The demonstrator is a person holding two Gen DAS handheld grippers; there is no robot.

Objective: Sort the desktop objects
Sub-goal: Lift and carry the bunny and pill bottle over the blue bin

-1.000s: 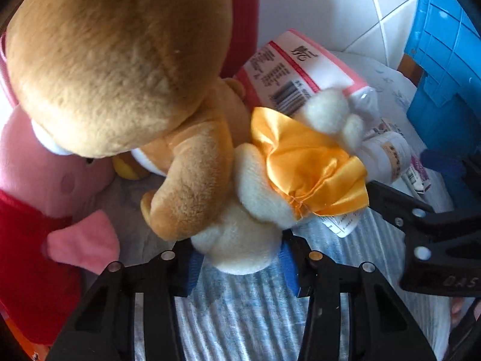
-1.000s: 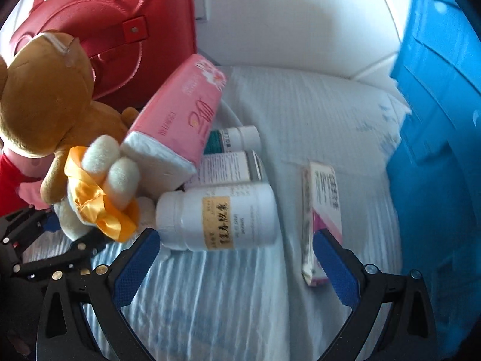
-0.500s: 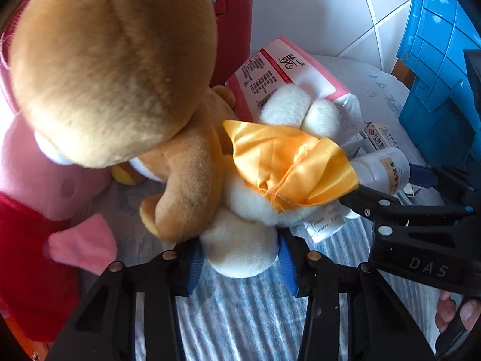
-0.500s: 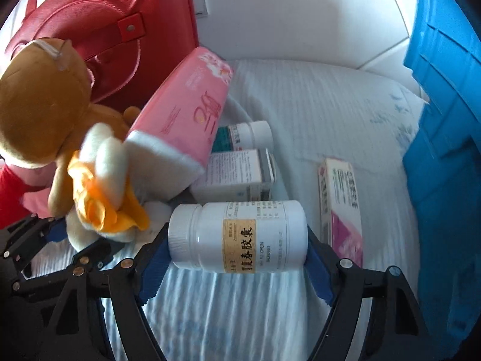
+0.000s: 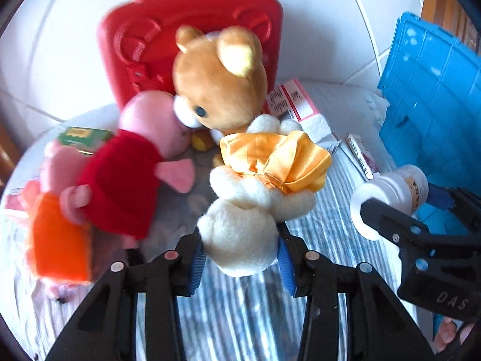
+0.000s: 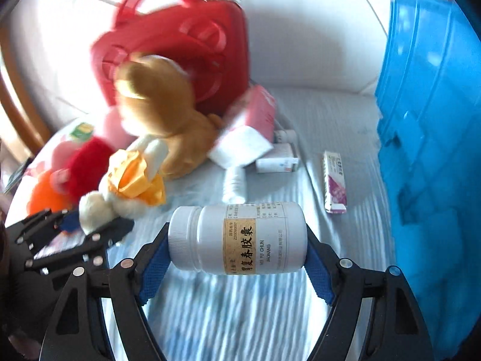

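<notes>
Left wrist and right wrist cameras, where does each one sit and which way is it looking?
Left wrist: on the left gripper, looking down along its fingers at the white plush toy it clamps; the right gripper and some fingertips show at right.
Right wrist: on the right gripper, looking down at the white bottle it holds; the left gripper shows at left.
Shared: red case, brown bear, blue bin, striped cloth.
</notes>
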